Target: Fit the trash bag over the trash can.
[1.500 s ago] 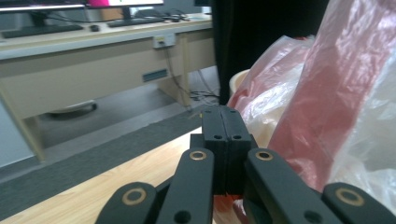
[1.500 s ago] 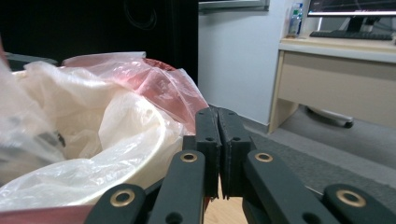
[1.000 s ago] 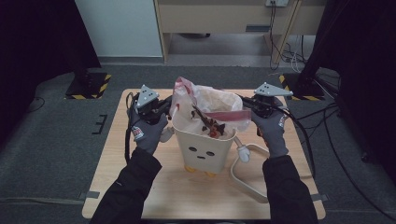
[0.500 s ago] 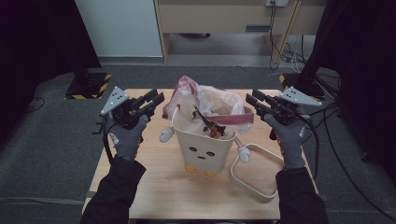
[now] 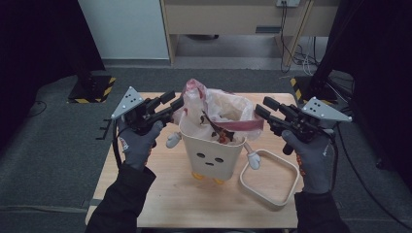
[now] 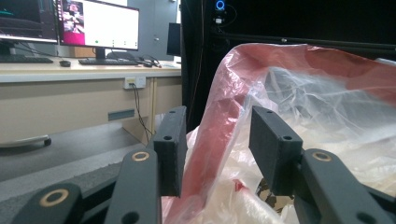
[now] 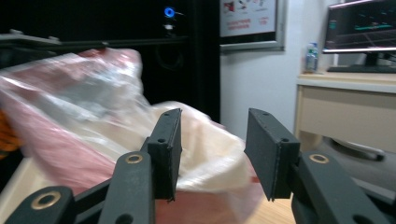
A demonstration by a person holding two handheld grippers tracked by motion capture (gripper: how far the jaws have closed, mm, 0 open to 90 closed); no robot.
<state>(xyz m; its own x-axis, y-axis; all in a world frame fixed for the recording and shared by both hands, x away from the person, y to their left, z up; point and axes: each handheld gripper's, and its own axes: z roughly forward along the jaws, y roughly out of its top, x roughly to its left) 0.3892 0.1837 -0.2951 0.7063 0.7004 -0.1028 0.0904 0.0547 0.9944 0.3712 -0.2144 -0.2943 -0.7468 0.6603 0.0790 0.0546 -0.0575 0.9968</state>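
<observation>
**Releasing the bag at both sides**

Holding my left tongs [image 5: 171, 100] and right tongs [image 5: 263, 107] on either side of the bin [image 5: 210, 155], I see both sets have just been opening. Each stands released: the bag's [image 5: 221, 104] pink rim runs between the left pads without being pinched, and the right pads grip nothing. Bin and loose frame [image 5: 269, 177] sit on the surface [image 5: 160, 194].

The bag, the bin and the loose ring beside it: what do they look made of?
Bag: thin plastic film, clear with a red rim band; it crinkles, shines and shows through. Bin: likely moulded plastic, smooth matte cream with a printed face. Ring: same cream look, probably the same plastic.
</observation>
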